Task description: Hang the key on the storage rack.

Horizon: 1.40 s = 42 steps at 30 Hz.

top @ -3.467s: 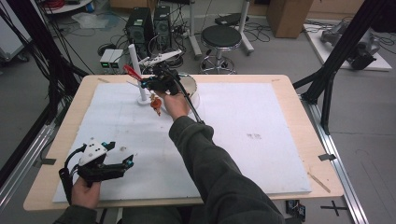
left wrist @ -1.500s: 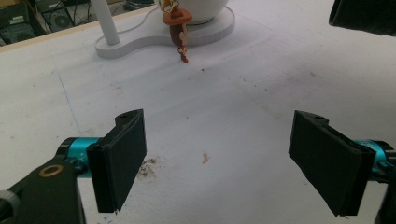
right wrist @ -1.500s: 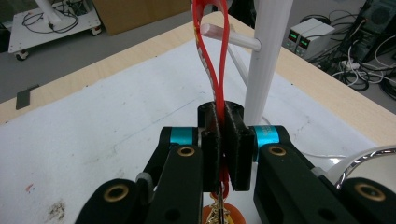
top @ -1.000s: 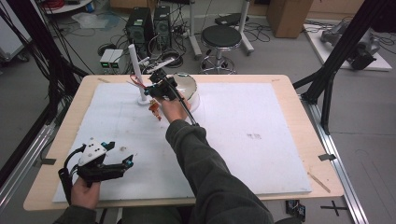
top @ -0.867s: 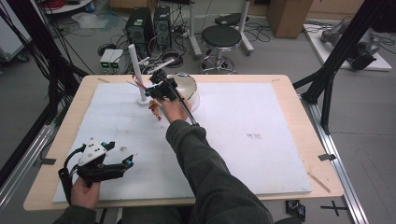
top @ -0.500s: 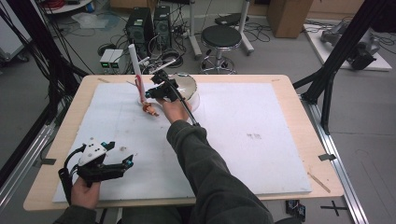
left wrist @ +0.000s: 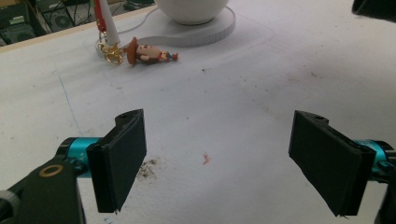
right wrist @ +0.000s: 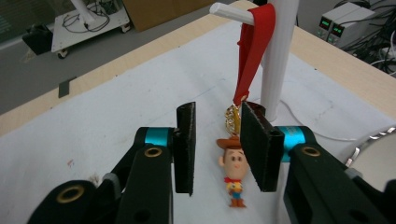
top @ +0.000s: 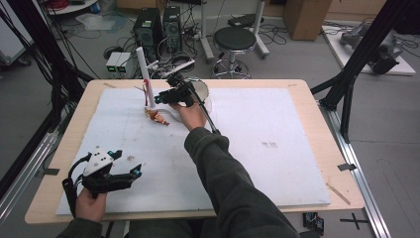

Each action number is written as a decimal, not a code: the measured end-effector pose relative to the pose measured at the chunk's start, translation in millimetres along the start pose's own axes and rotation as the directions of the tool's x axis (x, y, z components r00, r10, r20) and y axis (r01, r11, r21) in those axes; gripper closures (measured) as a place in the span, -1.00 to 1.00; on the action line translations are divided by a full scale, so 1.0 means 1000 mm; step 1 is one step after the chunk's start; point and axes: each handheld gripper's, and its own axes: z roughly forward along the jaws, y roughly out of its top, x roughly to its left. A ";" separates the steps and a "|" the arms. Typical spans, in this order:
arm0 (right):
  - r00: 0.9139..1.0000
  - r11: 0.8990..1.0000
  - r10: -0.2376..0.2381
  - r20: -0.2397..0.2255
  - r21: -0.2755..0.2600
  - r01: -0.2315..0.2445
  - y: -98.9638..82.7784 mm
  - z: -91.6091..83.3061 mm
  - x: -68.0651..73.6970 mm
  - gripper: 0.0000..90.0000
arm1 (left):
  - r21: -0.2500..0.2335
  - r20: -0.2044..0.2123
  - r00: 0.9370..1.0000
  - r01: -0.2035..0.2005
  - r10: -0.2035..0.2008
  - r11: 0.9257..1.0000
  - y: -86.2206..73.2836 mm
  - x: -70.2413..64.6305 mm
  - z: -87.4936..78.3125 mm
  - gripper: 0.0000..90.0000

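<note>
The right gripper [top: 159,97] hovers at the far left of the table, its jaws part open with nothing held. Seen from the right gripper view [right wrist: 215,140], the jaws stand on either side of a small cowboy doll [right wrist: 232,175] that lies flat on the white mat [right wrist: 93,135] below them; whether they touch it I cannot tell. Just beyond the doll a white post [right wrist: 275,60] stands upright, and a red ribbon [right wrist: 254,51] hangs from its side peg down to a gold trinket [right wrist: 232,114] at its foot.

The left gripper [top: 130,174] sits at the near left of the table [top: 341,163], held in the person's hand [top: 89,203], jaws wide apart and empty over bare mat. In the left gripper view the doll [left wrist: 148,52] lies well ahead, near the post's base, with a white bowl [left wrist: 192,8] on a round white base to its right.
</note>
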 end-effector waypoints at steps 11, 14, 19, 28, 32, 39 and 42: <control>0.999 0.998 0.020 -0.035 -0.058 -0.022 -0.017 -0.042 -0.014 0.28 | 0.001 0.002 1.000 -0.002 0.002 1.000 0.000 0.000 0.001 -0.57; 0.999 0.995 0.013 -0.037 -0.102 -0.017 -0.024 -0.056 -0.016 0.22 | 0.001 0.001 1.000 -0.002 0.002 1.000 0.000 -0.001 0.001 -0.57; 0.997 0.995 0.044 -0.061 -0.089 -0.049 -0.035 -0.067 -0.022 0.02 | 0.005 -0.001 1.000 -0.004 0.004 1.000 0.000 -0.001 0.002 -0.57; 0.998 0.993 0.053 -0.044 -0.103 -0.058 -0.048 -0.084 -0.020 -0.27 | 0.005 0.000 1.000 -0.005 0.005 1.000 0.000 -0.001 0.001 -0.57; 0.997 0.991 0.052 -0.052 -0.122 -0.058 -0.051 -0.094 -0.020 -0.35 | 0.004 -0.006 1.000 0.003 -0.003 1.000 0.000 0.001 0.001 -0.57; 0.997 0.990 0.055 -0.056 -0.126 -0.061 -0.058 -0.109 -0.021 -0.50 | 0.001 -0.008 1.000 0.008 -0.008 1.000 0.000 0.001 0.001 -0.57; 0.998 0.990 0.048 -0.046 -0.128 -0.054 -0.059 -0.114 -0.020 -0.54 | 0.003 -0.010 1.000 0.004 -0.004 1.000 0.000 0.001 0.000 -0.57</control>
